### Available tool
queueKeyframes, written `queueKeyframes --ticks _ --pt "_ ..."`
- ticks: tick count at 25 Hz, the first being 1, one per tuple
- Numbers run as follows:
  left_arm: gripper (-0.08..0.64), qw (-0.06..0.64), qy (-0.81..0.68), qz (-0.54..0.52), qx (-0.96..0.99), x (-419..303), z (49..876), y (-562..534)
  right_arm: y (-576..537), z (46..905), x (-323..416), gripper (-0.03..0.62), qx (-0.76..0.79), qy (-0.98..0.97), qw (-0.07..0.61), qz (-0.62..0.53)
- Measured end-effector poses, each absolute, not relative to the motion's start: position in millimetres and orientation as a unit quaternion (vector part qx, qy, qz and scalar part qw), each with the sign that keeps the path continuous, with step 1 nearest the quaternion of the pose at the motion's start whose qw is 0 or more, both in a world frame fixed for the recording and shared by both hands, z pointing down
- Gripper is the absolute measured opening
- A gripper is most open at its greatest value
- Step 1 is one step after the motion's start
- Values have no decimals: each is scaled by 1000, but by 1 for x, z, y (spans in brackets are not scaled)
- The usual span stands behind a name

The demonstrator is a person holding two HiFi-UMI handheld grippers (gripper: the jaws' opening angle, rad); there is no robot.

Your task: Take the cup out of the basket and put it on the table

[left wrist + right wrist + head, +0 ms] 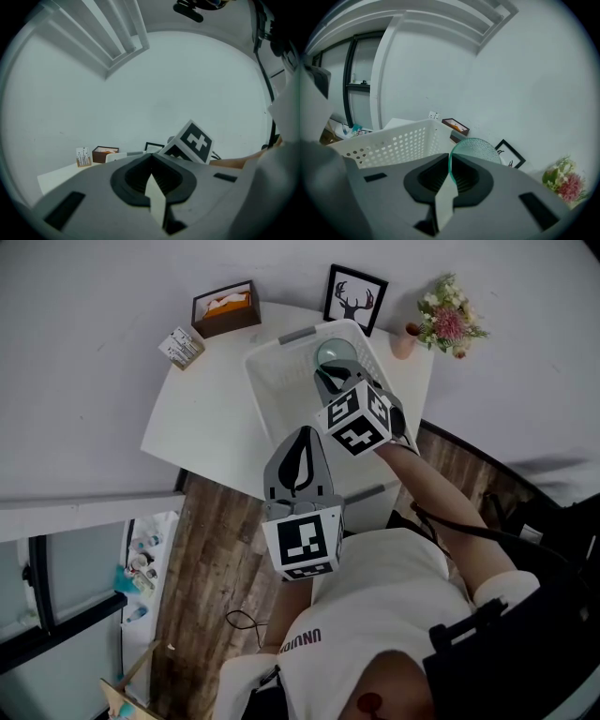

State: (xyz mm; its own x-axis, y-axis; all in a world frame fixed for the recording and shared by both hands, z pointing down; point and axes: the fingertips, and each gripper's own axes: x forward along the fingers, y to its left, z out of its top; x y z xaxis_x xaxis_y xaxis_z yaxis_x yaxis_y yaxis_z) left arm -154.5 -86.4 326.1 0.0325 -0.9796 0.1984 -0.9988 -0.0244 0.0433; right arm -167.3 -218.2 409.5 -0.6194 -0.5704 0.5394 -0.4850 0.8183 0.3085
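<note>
Nearest the person, the left gripper (152,161) is empty, with its jaws together. Beyond it the right gripper (450,158), its jaws narrow, pinches the wall of the cup (477,149). The cup is translucent green dimpled glass. From above its round face points up, axis roughly vertical, inside the basket (272,381) outline on the table (202,423).

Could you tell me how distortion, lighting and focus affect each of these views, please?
Head view: wide-angle bending curves the table edges, light even. Left gripper view: fisheye, black corners, white beams bowed. Right gripper view: same fisheye; the cup in the right hand-held gripper is sharp, the flowers near the edge soft.
</note>
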Motion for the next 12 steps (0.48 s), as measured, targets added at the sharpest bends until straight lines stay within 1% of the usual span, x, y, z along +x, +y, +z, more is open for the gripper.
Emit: queueKeyframes --ticks 5,12 --pt "14 86 -695 56 711 -151 327 -89 -213 395 -160 37 296 -901 306 -80" --pt "14 87 -697 57 710 -147 328 -93 -208 384 -146 37 301 -907 285 -70"
